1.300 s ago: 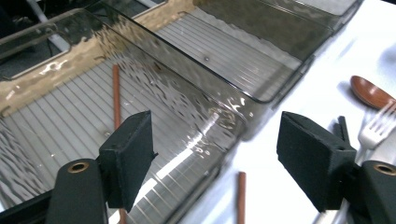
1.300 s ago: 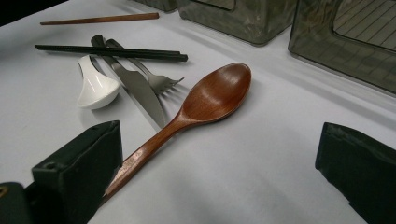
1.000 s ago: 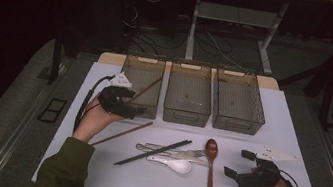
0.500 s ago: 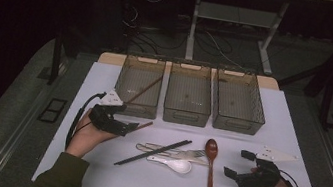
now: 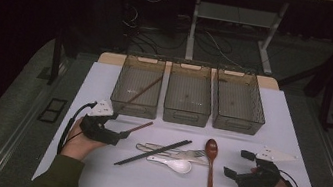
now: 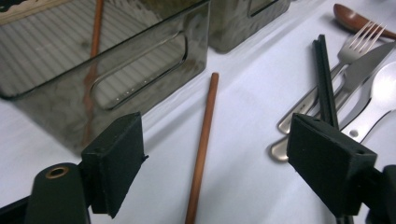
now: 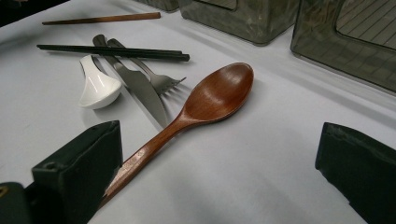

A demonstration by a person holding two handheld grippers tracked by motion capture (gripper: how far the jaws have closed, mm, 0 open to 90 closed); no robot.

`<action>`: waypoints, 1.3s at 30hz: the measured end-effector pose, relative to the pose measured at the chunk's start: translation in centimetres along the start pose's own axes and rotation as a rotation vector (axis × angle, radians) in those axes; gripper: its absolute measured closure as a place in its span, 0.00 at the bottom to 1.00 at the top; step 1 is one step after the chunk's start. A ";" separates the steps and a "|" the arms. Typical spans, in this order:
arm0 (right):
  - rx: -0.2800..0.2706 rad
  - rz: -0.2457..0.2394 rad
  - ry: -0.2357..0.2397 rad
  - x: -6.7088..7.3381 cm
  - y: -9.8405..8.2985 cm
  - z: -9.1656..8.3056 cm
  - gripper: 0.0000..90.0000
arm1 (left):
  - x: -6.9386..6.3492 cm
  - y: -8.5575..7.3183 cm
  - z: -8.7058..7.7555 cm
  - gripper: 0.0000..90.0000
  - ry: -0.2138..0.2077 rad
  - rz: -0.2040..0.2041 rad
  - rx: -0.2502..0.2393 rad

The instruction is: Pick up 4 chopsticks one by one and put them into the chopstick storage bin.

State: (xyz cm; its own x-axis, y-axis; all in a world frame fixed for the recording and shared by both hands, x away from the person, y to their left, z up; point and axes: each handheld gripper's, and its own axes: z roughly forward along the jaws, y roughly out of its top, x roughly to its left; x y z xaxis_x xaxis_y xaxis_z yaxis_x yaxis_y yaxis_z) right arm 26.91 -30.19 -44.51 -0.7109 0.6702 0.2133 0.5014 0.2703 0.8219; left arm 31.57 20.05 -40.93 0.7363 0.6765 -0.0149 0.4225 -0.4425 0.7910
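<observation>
A brown chopstick [image 6: 203, 144] lies on the white table [image 5: 261, 123] in front of the left bin [image 5: 137, 86]. My left gripper [image 6: 219, 158] is low over the table, open, with a jaw on either side of that chopstick and neither pad touching it. In the high view the left gripper [image 5: 122, 134] sits at the chopstick's [image 5: 141, 126] near end. A second brown chopstick [image 5: 142, 92] leans inside the left bin. My right gripper [image 5: 238, 164] rests open at the right, with the wooden spoon [image 7: 210, 100] lying by its left jaw.
Middle bin [image 5: 189, 93] and right bin [image 5: 239, 101] stand at the back. A pair of black chopsticks [image 5: 152, 153], a fork [image 5: 193, 153], a knife [image 7: 140, 86] and a white spoon [image 5: 174, 164] lie between the grippers.
The left hand has come back from the left bin and down to the table, so its open jaws now straddle the brown chopstick. The right gripper has stayed put.
</observation>
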 end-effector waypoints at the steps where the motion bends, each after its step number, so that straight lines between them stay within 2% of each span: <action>1: 0.000 0.000 0.000 0.0 0.0 0.0 0.01 | 0.0 -0.3 -0.1 0.21 0.002 -0.007 -0.004; 5: -0.004 0.003 0.000 0.0 0.0 0.0 0.01 | 0.3 -1.3 -0.4 0.25 0.000 -0.006 0.022; 9: -0.005 0.006 0.003 0.0 0.0 0.0 0.01 | 0.6 -1.8 -0.5 0.34 0.011 -0.003 0.036; 13: 0.000 -0.002 0.003 0.1 0.0 0.1 0.01 | 1.0 -2.3 -0.3 0.46 -0.015 -0.010 0.048; 15: 0.004 0.000 0.004 0.2 0.0 0.2 0.01 | 1.0 -2.4 -0.3 0.52 -0.016 -0.008 0.055; 21: 0.008 -0.006 -0.003 0.2 0.0 0.2 0.01 | 1.4 -2.5 0.0 0.67 -0.043 -0.024 0.050; 27: 0.007 -0.003 -0.004 0.1 0.0 0.2 0.01 | 1.7 -2.7 0.5 0.76 -0.047 -0.034 0.072; 29: 0.008 -0.004 -0.004 0.1 0.0 0.2 0.01 | 1.9 -2.7 0.8 0.78 -0.049 -0.028 0.087; 34: 0.008 -0.006 -0.005 0.1 0.0 0.2 0.01 | 2.2 -2.8 1.4 0.81 -0.049 -0.042 0.102; 39: 0.009 -0.004 -0.005 0.0 0.0 0.2 0.01 | 2.3 -3.0 1.6 0.84 -0.074 -0.048 0.107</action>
State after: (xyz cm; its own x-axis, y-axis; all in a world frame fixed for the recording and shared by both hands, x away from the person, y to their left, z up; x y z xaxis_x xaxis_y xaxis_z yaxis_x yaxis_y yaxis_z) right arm 26.97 -30.03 -44.62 -0.7107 0.6723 0.2070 0.5026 0.2795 0.8181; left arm 32.89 22.01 -44.29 0.7493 0.6547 -0.0997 0.5091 -0.4733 0.7189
